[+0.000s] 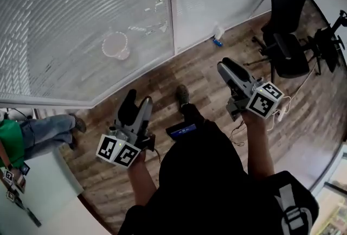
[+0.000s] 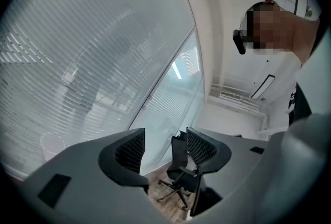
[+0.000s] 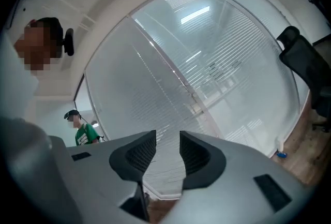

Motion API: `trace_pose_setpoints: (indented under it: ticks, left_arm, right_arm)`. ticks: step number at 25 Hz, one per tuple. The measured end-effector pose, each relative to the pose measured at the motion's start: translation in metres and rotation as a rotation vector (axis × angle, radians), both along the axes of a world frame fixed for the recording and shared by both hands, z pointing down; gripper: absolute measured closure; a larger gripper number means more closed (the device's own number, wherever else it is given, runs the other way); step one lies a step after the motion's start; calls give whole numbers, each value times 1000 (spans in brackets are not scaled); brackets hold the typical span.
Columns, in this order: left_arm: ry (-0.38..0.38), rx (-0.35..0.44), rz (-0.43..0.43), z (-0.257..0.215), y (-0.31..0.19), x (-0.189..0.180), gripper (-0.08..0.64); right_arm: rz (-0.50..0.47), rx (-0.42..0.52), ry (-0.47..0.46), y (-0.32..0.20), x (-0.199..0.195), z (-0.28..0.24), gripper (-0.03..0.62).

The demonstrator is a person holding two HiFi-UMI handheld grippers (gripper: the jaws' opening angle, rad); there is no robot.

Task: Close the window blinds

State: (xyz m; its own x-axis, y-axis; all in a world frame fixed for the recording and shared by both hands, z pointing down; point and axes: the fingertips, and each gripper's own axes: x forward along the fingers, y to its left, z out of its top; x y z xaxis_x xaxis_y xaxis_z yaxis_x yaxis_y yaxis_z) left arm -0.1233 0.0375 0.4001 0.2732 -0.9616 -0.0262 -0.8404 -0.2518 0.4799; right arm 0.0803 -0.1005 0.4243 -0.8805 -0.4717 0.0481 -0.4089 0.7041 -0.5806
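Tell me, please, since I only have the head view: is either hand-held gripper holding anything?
Observer: No. In the left gripper view, the left hand-held gripper has its jaws apart with nothing gripped. Only a black office chair shows across the room through the gap.
Operator: Thank you. And the right one?
Observer: The right hand-held gripper is also open and empty. It points at the lowered window blinds and is clear of them.
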Motion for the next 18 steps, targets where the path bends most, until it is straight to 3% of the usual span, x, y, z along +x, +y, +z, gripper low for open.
trace_pose_setpoints:
  ticks: [3, 8, 14, 18]
  left_arm:
    - [5, 30, -12, -12, 31, 7, 293]
    - [-7, 86, -128, -29, 85, 24, 291]
    - [3, 73, -201, -24, 105, 38, 293]
    - [-20, 41, -215, -23, 114, 107, 293]
  right_arm:
    - [5, 36, -4, 26, 14, -21, 446]
    - [-136, 111, -24, 71, 14, -45, 446]
    - [-240, 94, -33, 92, 17, -41, 446]
    - [-271, 68, -42, 101, 81, -28, 446]
